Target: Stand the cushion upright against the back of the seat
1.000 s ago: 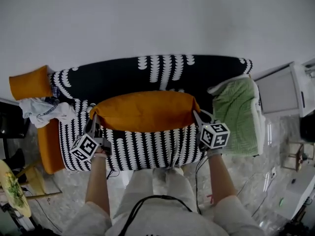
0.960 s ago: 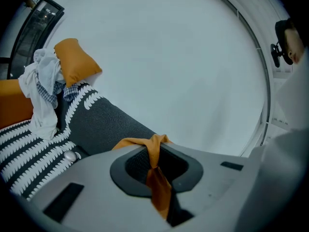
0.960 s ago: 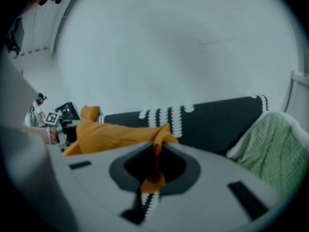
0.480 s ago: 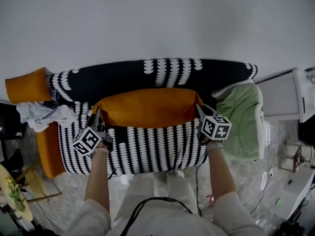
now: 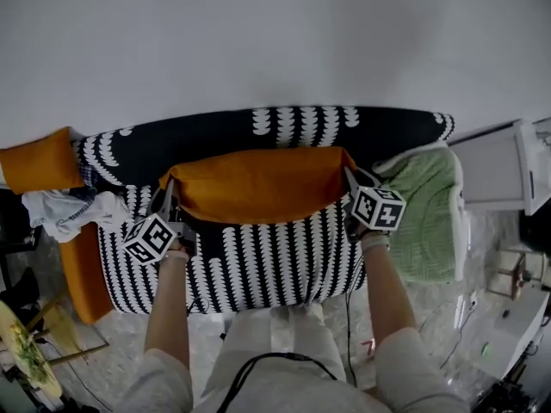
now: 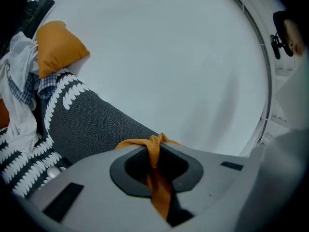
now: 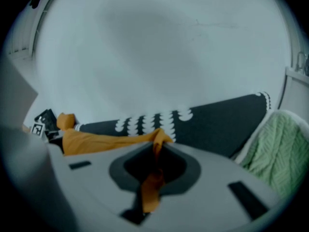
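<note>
Cushion (image 5: 258,186), orange and long, strung sideways across the sofa (image 5: 258,261), over the rear of the seat and right in front of the backrest (image 5: 207,136). Top edge overlapping the foot of the backrest in the head view; contact with it not clear. Left end pinched in the left gripper (image 5: 170,198), right end in the right gripper (image 5: 349,177), one gripper at each end and the cushion taut between them. Left gripper view: jaws clenched on a thin fold of orange fabric, bunched above the pads and trailing below them. Right gripper view: same clamp on a fold of orange fabric, with the cushion's top edge running off left toward the other gripper. Sofa cover black, with white scalloped stripes on the seat and a patch of white marks high on the backrest. Green knitted blanket (image 5: 426,209) draped over the sofa's right end, just beside the right gripper. Spare cushion (image 5: 34,157), also orange, at the far left end, well apart from the held one. Crumpled white cloth (image 5: 65,212) just below it. Plain pale wall (image 5: 258,33) behind the sofa.
</note>
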Tool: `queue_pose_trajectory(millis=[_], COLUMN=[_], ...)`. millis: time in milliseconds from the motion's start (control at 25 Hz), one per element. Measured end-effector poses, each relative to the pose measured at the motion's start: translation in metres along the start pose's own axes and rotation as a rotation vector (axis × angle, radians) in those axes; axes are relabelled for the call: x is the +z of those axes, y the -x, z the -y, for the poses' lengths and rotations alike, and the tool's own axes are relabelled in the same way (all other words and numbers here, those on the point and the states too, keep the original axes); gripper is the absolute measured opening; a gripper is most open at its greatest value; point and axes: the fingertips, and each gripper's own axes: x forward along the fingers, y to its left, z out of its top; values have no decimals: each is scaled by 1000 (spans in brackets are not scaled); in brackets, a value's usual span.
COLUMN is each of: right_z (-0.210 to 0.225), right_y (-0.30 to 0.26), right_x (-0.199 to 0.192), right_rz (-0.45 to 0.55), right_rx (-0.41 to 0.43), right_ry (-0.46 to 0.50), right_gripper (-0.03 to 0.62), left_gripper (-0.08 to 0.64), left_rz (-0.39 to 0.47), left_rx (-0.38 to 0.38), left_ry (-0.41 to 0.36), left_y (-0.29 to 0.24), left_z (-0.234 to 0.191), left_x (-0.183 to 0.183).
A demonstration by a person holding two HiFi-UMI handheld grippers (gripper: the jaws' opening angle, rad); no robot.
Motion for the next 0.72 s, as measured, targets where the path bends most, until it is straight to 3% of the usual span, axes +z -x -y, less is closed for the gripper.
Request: queue_pose_trajectory(millis=[480,720], right_z=[2,-6], right_y=[-37,-41], right_x=[11,16], right_rz=[-27,-59], right_rx=[-16,2], right_ry=[54,149], right_gripper=[40,40], left_gripper=[54,54], left_rz=[27,22], left_rx=[-14,16], left_ry=[-8,2], left_y=[-12,-2], left_z=[-5,-5], left_x=[4,1])
